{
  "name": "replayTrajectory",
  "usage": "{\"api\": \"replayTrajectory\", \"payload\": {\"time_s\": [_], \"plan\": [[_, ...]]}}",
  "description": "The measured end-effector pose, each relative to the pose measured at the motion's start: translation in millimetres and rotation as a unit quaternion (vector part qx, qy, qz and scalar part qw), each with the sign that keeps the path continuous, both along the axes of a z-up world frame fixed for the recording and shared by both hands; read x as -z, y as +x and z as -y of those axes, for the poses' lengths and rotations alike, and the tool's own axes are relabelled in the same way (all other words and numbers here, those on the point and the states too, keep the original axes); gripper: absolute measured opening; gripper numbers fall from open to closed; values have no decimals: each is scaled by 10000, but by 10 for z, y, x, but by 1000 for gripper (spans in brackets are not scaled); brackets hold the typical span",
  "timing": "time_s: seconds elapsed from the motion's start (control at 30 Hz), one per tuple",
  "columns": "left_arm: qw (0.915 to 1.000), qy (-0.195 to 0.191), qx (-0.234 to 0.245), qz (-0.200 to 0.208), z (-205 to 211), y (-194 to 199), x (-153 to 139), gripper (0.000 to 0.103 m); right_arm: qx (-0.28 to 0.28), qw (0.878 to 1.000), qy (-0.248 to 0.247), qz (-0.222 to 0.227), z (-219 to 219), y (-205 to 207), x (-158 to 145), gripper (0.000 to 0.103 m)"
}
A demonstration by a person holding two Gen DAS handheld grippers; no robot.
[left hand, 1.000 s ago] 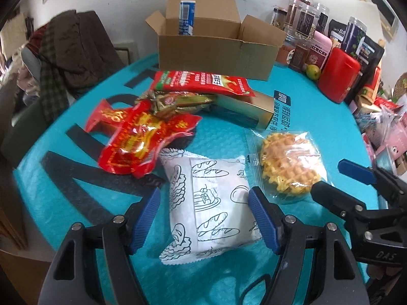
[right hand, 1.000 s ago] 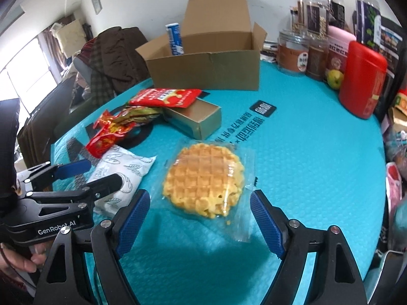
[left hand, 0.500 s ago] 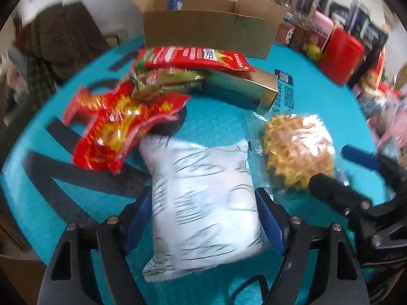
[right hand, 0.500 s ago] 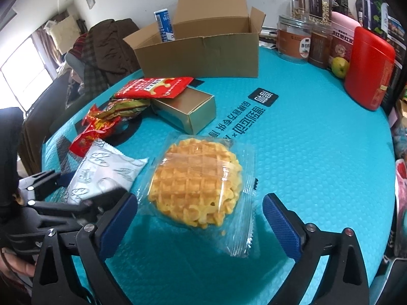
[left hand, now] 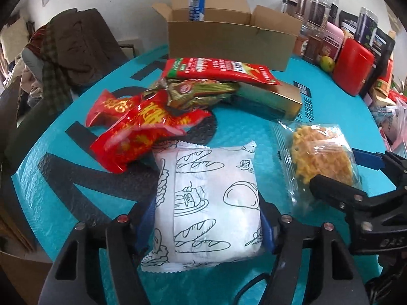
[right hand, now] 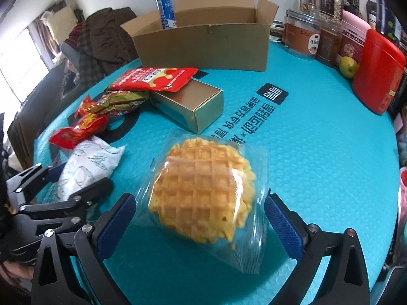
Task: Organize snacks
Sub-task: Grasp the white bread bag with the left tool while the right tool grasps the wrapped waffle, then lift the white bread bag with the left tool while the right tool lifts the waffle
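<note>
Two tools pinch snacks: left tool [left hand: 207, 218] squeezing the bread packet [left hand: 207, 203], right tool [right hand: 201, 218] the wrapped waffle [right hand: 203, 193], whose slippery film could slide free.

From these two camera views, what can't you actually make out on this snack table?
- Floor of the cardboard box: hidden by its front wall in both views; only a blue-and-white tube pokes out.
- Left gripper pads: covered by the white bread packet, left view.
- Waffle: blurred in the right view, so its contact with the right gripper is unclear.
- Jar labels: too small to read.
</note>
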State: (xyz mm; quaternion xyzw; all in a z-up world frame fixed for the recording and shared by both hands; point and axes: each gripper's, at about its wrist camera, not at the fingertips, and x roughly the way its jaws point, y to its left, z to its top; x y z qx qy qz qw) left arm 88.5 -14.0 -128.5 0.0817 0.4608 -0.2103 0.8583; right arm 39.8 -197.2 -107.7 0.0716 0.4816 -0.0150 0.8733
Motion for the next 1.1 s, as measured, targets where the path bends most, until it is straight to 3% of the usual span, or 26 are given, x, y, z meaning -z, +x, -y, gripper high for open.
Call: {"api": "replayTrajectory", "payload": {"time_s": [0.13,0.33,0.67,0.73,0.8,0.9,1.1], "plan": [[9999,88,-79,85,-17,15,19,67,30,9989,-424,-202,-103,125,53,103],[9998,85,-128,117,-71,80,30,67,87,9988,-283,-388,-109,247,153,103],[9998,122,-103,126,-92,108,52,74,-23,9987,-476,-164,-153,192,172,103],[9998,112,-88,142,-91,102,54,72,-58,9986,-504,-132,-151,181,162,98],[9998,80,-30,158,-86,81,42,63,-125,9986,-514,-60,-169,152,155,94],[9997,84,-62,227,-70,38,17,57,-191,9988,-437,52,-174,88,132,87],[9998,45,-61,188,-49,-7,-15,57,-287,9988,-356,173,-154,-17,106,81]]}}
